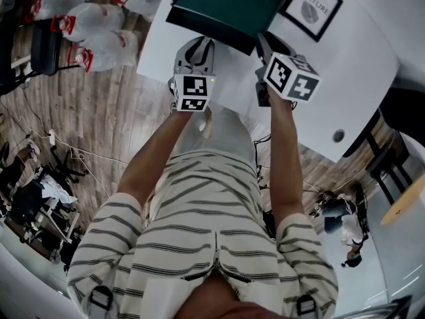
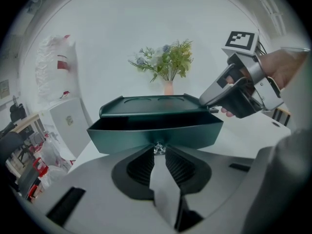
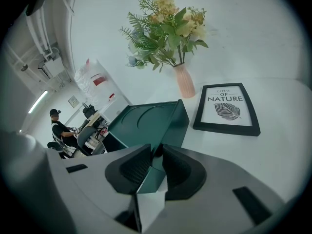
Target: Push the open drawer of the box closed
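A dark green box [image 1: 226, 8] stands on the white table [image 1: 345, 78]; its drawer [image 2: 156, 130] is pulled out toward me. In the left gripper view the drawer's small knob [image 2: 158, 149] sits between the tips of my left gripper [image 2: 158, 152], whose jaws are drawn in on it. My right gripper [image 3: 157, 152] is at the box's near right corner [image 3: 178, 126], jaws narrowed with that green edge between them. From the left gripper view the right gripper [image 2: 214, 107] touches the box top's right end. In the head view the left gripper [image 1: 199, 44] and right gripper [image 1: 261, 42] flank the box front.
A black-framed leaf print [image 3: 225, 108] lies right of the box, and a pink vase of flowers [image 3: 184, 84] stands behind it. The table's near edge runs just below the grippers. White bags [image 1: 99, 25] lie on the wooden floor at left. A seated person [image 3: 61, 130] is far off.
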Demonstrator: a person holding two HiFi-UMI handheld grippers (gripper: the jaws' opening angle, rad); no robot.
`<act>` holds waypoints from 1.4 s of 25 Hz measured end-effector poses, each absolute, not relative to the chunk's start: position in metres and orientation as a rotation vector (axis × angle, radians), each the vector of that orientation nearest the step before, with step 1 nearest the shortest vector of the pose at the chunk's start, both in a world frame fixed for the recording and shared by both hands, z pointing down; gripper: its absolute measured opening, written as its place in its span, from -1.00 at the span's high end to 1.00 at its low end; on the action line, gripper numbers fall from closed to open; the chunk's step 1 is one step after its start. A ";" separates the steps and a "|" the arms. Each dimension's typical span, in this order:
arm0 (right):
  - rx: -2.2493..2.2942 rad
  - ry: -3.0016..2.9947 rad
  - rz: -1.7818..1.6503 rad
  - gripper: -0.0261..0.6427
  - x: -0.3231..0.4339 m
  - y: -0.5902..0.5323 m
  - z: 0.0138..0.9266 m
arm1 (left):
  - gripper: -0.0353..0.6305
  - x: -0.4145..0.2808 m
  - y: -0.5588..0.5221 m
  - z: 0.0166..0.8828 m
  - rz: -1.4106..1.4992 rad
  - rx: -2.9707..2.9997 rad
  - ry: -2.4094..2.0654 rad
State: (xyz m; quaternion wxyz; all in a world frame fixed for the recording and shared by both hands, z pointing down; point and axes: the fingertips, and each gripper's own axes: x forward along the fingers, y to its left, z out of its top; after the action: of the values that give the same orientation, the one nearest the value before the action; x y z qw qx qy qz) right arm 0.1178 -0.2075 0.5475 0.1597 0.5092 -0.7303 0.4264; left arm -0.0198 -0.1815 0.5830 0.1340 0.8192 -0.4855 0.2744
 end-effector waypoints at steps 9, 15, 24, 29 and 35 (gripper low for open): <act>1.456 -2.086 1.227 0.66 0.118 -0.207 0.549 | 0.68 -0.015 -0.193 0.584 0.784 2.378 -1.411; 1.460 -2.083 1.227 0.66 0.119 -0.208 0.547 | 0.68 -0.012 -0.199 0.583 0.779 2.386 -1.406; 1.457 -2.088 1.255 0.66 0.116 -0.205 0.551 | 0.68 -0.010 -0.206 0.582 0.773 2.396 -1.401; 1.453 -2.085 1.240 0.66 0.117 -0.205 0.550 | 0.68 -0.007 -0.210 0.582 0.769 2.395 -1.402; 1.443 -2.081 1.246 0.65 0.116 -0.204 0.554 | 0.68 -0.005 -0.217 0.583 0.767 2.398 -1.399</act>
State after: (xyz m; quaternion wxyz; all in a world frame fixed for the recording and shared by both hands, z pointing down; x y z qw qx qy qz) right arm 0.1163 -0.2040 0.5537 0.1592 0.5048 -0.7279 0.4360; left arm -0.0048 -0.2165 0.5828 0.1301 0.8255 -0.4817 0.2639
